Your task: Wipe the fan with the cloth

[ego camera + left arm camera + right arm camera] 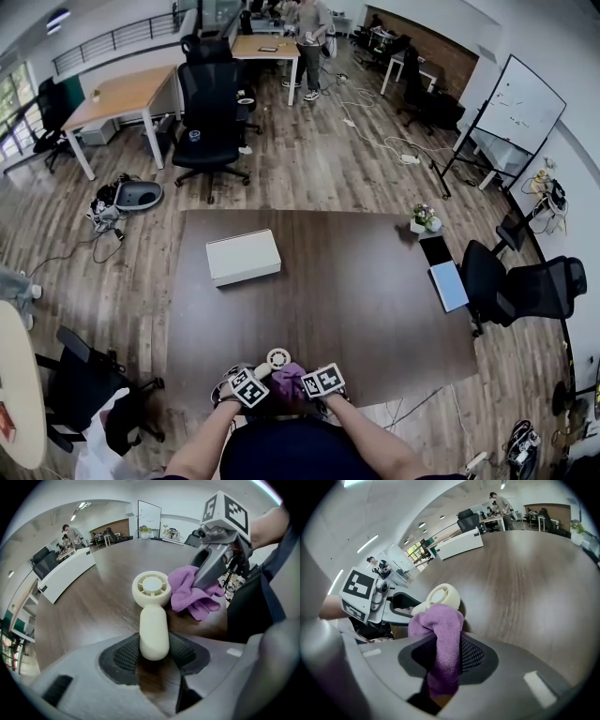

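I have the left gripper (154,657) clamped on the fan (151,588): its jaws sit on either side of the cream handle, pads pressed against it, with the round head pointing away from me. From the head view the fan (277,358) is at the near edge of the dark wooden counter (356,281), just in front of the person's body and between the two marker cubes. I cannot tell whether the head rests on the wood or is held just above it.

The right gripper (445,656) has its jaws closed on the purple cloth (440,620), which hangs down between the pads and bunches up ahead of them. The bunched part lies against the fan's head (443,596) and covers its lower rim. In the left gripper view the cloth (190,592) touches the right side of the head, with the right gripper (199,584) angled down into it from above.

Farther up the counter lies a white box (243,257), well apart from the fan, and a small potted plant (425,217) stands near the far right corner.
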A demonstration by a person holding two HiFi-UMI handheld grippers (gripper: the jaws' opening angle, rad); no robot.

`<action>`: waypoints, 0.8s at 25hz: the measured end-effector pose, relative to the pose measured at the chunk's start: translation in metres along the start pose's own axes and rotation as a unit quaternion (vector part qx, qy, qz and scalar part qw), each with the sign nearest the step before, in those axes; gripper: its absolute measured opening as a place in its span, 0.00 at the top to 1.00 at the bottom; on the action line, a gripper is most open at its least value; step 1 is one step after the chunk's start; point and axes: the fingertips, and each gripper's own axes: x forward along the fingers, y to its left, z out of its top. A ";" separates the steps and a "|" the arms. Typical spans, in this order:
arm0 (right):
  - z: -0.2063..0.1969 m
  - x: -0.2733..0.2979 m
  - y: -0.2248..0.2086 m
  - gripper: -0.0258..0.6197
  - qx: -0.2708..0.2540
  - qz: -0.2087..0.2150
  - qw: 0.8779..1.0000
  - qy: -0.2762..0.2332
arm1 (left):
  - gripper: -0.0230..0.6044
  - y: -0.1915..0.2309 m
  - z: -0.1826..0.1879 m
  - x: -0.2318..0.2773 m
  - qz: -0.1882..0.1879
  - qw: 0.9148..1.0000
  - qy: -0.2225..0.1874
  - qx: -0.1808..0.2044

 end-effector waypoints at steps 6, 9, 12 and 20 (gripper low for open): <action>0.004 -0.007 -0.013 0.77 0.007 -0.034 0.999 -0.017 | 0.66 -0.001 0.001 -0.001 -0.001 1.000 0.002 0.001; 0.010 -0.014 -0.029 0.77 0.021 -0.062 0.997 -0.033 | 0.66 -0.002 0.000 -0.001 -0.001 1.000 0.003 0.001; 0.023 -0.021 -0.044 0.77 0.025 -0.088 0.995 -0.040 | 0.66 -0.002 0.000 -0.002 -0.002 1.000 0.002 0.003; 0.055 -0.018 -0.052 0.77 -0.027 -0.112 0.993 -0.038 | 0.66 -0.003 0.000 -0.001 -0.004 1.000 0.007 0.006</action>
